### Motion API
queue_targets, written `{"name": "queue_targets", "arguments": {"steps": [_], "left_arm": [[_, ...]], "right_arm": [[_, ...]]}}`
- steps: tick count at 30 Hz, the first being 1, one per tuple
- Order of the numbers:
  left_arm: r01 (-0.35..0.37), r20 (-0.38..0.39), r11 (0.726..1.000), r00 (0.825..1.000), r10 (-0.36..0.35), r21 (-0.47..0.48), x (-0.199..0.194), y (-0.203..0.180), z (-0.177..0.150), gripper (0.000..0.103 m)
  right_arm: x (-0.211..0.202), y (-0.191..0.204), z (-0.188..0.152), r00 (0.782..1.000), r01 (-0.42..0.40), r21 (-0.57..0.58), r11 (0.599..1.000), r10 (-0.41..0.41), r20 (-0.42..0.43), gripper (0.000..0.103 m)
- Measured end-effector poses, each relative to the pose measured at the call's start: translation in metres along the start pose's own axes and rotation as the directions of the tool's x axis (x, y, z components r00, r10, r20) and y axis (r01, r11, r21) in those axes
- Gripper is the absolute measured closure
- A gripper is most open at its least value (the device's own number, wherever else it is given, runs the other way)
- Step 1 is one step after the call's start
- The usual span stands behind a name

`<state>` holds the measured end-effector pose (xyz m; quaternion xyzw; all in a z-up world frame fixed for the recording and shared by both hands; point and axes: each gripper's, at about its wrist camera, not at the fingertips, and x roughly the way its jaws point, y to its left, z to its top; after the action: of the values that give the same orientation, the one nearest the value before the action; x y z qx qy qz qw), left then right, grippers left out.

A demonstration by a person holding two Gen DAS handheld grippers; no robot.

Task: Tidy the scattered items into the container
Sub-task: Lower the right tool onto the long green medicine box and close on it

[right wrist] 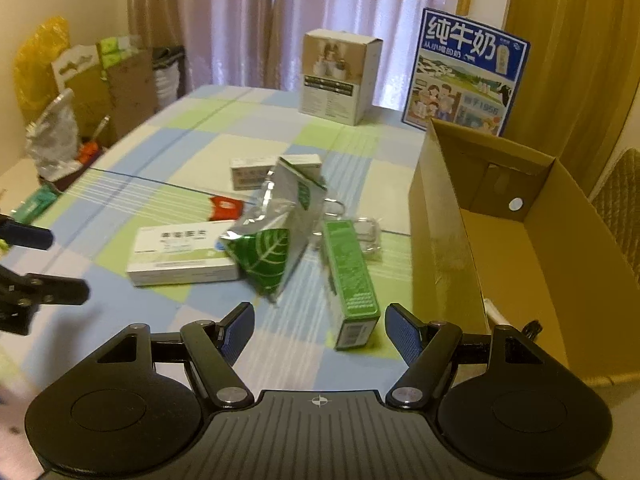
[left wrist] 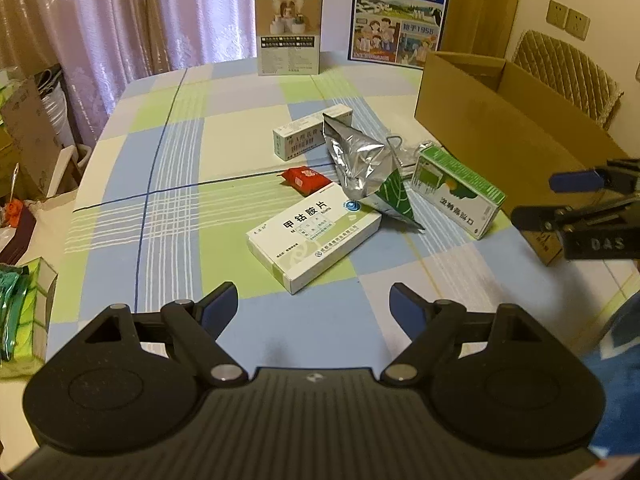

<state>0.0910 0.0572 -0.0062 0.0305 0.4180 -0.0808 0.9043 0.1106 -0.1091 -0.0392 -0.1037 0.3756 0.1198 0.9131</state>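
Left wrist view: my left hand-held gripper [left wrist: 312, 300] hovers over the desk [left wrist: 168, 184] with its jaws spread wide and nothing between them. Just beyond its fingertips lies a flat white medicine box [left wrist: 314, 242]. Behind that sit a small red packet [left wrist: 306, 179], a crumpled silver foil pouch with a green leaf print [left wrist: 364, 168], and a narrow white carton [left wrist: 312, 131].

My right hand-held gripper [right wrist: 320, 330] is likewise wide open and empty. The end of a green-and-white box [right wrist: 350, 280] lies close ahead, not touched by either finger. The open cardboard box [right wrist: 452, 248] stands just to the right of the scattered items, its interior showing no items that I can make out.
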Motion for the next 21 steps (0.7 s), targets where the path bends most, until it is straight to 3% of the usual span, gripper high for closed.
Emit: {"name": "queue_targets", "arguments": {"steps": [12, 21], "left_arm": [[0.033, -0.015, 0.996, 0.999, -0.032, 0.085, 0.04, 0.016, 0.012, 0.022], [0.055, -0.017, 0.986, 0.998, -0.053, 0.157, 0.07, 0.016, 0.023, 0.022]], "right_arm": [[0.051, 0.005, 0.003, 0.998, 0.05, -0.069, 0.996, -0.052, -0.027, 0.033], [0.083, -0.002, 0.003, 0.995, 0.066, -0.053, 0.996, -0.07, -0.077, 0.033]]}}
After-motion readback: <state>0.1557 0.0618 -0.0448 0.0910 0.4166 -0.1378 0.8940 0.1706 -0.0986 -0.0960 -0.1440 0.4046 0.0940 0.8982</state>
